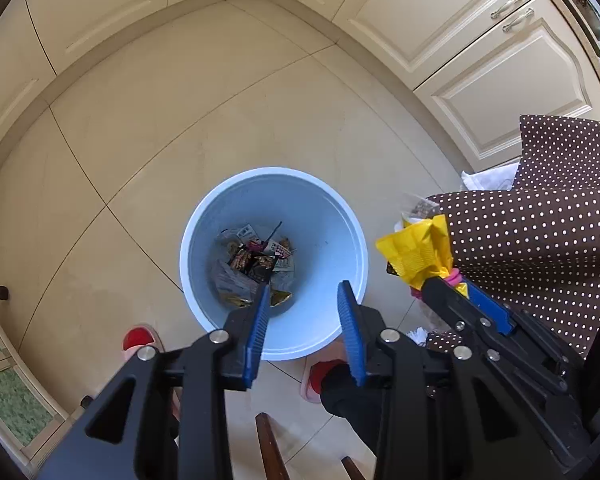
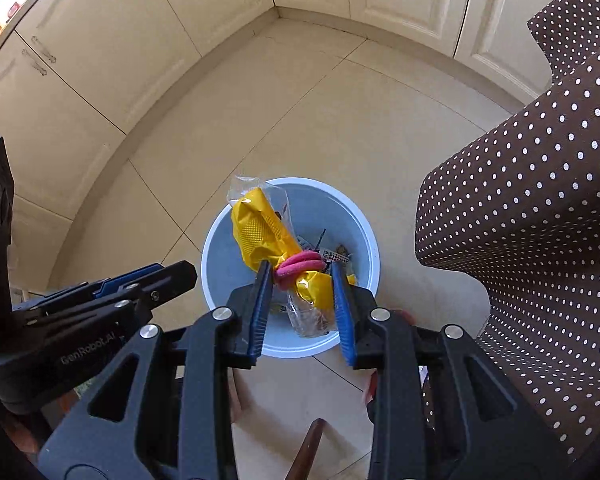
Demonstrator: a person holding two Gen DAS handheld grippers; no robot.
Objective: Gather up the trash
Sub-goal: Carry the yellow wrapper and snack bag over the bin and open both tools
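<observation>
A light blue round bin (image 1: pixel 320 208) stands on the tiled floor with several wrappers (image 1: pixel 256 264) at its bottom; it also shows in the right wrist view (image 2: pixel 328 208). My left gripper (image 1: pixel 304 296) is open and empty above the bin's near rim. My right gripper (image 2: pixel 300 276) holds a yellow plastic bag bound with a pink band (image 2: pixel 260 236) above the bin, the bag caught between its jaws. In the left wrist view the right gripper (image 1: pixel 446 280) and the yellow bag (image 1: pixel 416 252) sit to the right of the bin.
A brown polka-dot tablecloth (image 1: pixel 540 220) hangs at the right, also in the right wrist view (image 2: pixel 520 220). Cream cabinets (image 1: pixel 460 20) line the walls. Red slippers (image 1: pixel 140 340) and a wooden chair leg (image 1: pixel 270 448) are near the bin.
</observation>
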